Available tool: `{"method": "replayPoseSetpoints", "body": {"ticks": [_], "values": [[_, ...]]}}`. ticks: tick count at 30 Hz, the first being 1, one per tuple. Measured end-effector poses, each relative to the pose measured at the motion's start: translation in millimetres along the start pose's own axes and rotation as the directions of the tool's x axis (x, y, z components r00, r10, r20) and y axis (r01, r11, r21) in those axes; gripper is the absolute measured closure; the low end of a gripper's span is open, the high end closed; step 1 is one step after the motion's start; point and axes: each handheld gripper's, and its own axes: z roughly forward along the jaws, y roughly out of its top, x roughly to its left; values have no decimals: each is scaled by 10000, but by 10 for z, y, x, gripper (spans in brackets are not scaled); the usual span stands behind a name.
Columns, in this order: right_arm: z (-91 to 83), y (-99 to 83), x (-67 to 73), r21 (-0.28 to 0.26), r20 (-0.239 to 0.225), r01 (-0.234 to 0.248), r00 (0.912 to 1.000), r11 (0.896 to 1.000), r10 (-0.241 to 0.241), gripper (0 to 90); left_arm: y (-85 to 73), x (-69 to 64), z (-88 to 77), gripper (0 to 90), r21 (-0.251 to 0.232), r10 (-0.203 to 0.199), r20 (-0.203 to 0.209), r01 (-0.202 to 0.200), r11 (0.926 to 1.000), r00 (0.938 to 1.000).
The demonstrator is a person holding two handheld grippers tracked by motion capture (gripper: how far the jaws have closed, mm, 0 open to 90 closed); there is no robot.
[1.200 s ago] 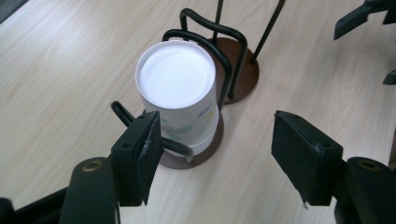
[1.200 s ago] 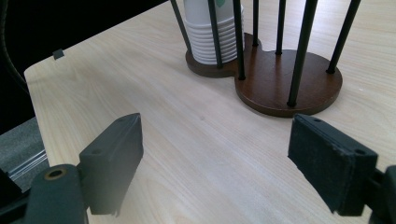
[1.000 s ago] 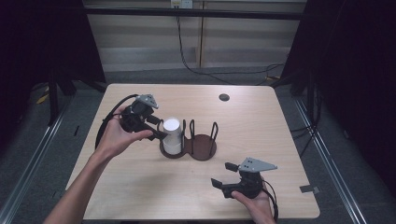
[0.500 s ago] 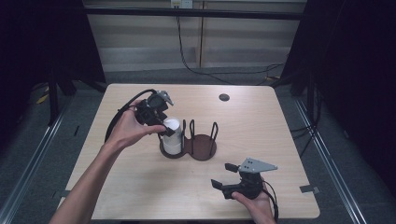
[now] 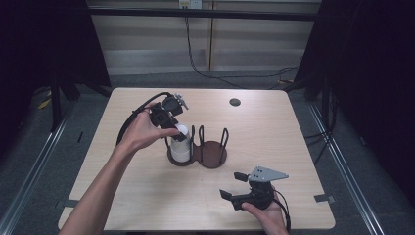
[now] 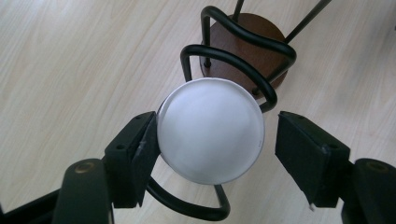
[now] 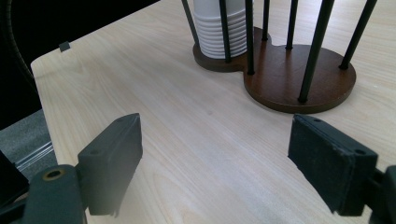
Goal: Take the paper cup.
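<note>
A: Centre-left of the high view, the left gripper (image 5: 179, 136) comes in from above onto the stack of white ribbed paper cups (image 5: 180, 147), which stands upright in the left ring of the dark brown two-ring wooden holder with black wire posts (image 5: 210, 155)

B: And in the left gripper view?

A: The round white top of the cups (image 6: 210, 130) sits mid-frame between the jaws. The left-hand pad touches its rim, the right-hand pad stands clear with pale table in the gap. Those jaws have just been closing a little around the stack, yet they are not pinching it

B: The other hand?

A: Low in the high view, right of centre, the right gripper (image 5: 231, 185) rests by the near edge of the light wooden table (image 5: 293, 127), well apart from the holder. In the right gripper view its jaws stand spread, bare tabletop between them, the cups (image 7: 219, 28) up at the top edge, holder base (image 7: 299, 79) upper right

B: Anything else?

A: A small dark round disc (image 5: 235, 102) near the far edge
</note>
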Motion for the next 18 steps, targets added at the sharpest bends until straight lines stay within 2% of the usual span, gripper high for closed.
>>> {"method": "replayPoseSetpoints", "body": {"ticks": [1,3,5,6,7,9,12,13,14,18], "values": [[3,0,1,6,-12,17,10000,10000,-17,173,17,10,9,310,216,125,20,-125,9997,9999],[3,0,5,26,-11,14,10000,10000,-14,172,24,1,13,317,193,-20,-11,21,9998,10000],[3,0,9,33,-12,18,10000,10000,-18,172,52,15,10,325,350,33,42,-35,9994,10000],[3,-1,10,34,-16,20,10000,10000,-20,172,56,6,28,325,257,-85,-61,87,9996,9999],[3,-1,10,36,-21,20,10000,10000,-20,172,69,19,21,325,476,30,79,-34,9989,10000],[3,0,9,36,-22,16,10000,10000,-16,172,78,16,35,327,421,-61,84,58,9991,9999],[3,0,7,41,-16,27,10000,10000,-27,172,84,25,62,325,530,26,60,-29,9986,10000],[3,-1,5,40,-15,23,10000,10000,-23,172,85,41,85,324,794,-37,36,34,9968,10000],[3,-1,6,44,-9,27,10000,10000,-27,171,79,52,102,319,725,-157,69,151,9973,9999],[6,-1,10,48,-14,43,10000,10000,-43,171,79,75,123,324,781,-207,209,190,9968,9996]]}}
